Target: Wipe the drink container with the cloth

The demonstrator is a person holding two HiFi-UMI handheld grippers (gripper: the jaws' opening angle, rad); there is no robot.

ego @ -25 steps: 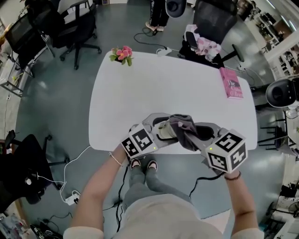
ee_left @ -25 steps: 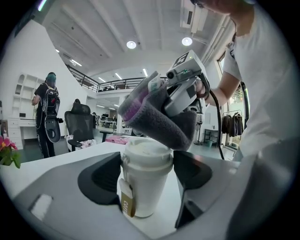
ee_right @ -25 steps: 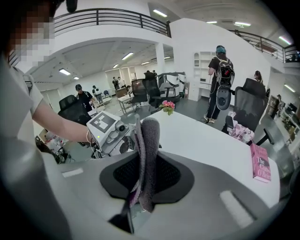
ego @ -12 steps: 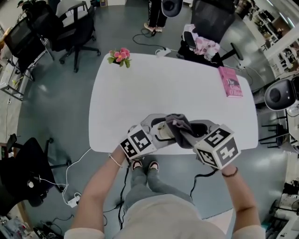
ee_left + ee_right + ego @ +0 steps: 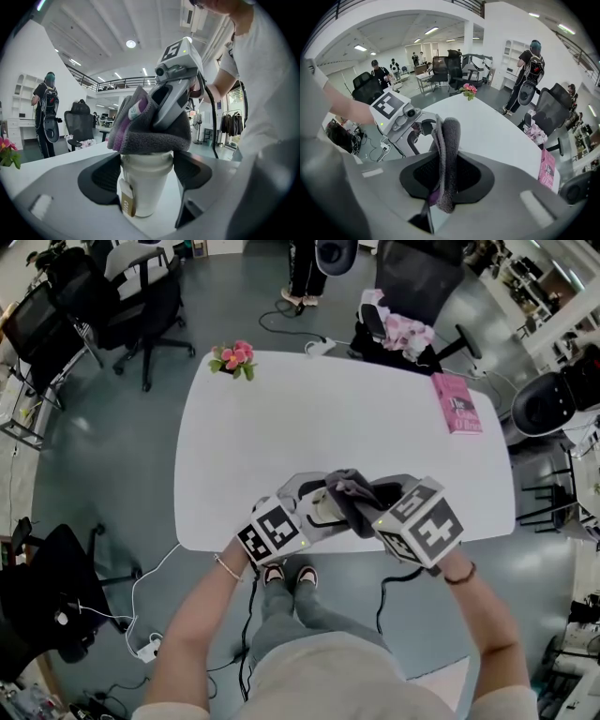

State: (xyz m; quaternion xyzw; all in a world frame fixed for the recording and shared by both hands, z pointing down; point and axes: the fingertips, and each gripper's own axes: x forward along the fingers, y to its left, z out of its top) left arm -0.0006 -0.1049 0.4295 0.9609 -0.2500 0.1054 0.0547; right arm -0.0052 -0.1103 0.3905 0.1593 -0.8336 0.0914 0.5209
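Cup: a white lidded cup (image 5: 143,187) sits between the left gripper's jaws, over the counter's near edge, about midway along it.
Left gripper (image 5: 314,505): jaws spread wide, with the pads pressing the cup's sides just under the lid (image 5: 147,161).
Right gripper (image 5: 445,176): jaws pressed together, pinching a fold of the cloth.
Cloth (image 5: 150,136): grey with a purple face, draped over the lid and touching it.
Hidden: the lid's top lies under the cloth. In the head view only a sliver of the cup shows between the cloth and the two grippers. In the right gripper view the hanging cloth blocks the cup entirely.
Hard to tell: whether the cup's base rests on the counter or hangs just above it. The print on the small tag (image 5: 125,206) dangling at the cup's side is too blurred to read.
Cut off: the cloth's lower end drops out of sight between the right jaws.
Edges: the flowers (image 5: 232,357) stand at the far left corner. The book (image 5: 457,402) lies along the right edge, towards the far right corner.
Open room: bare counter (image 5: 347,427) stretches from the grippers to the far edge. Chairs (image 5: 141,287) stand beyond the far edge, well apart from the grippers.
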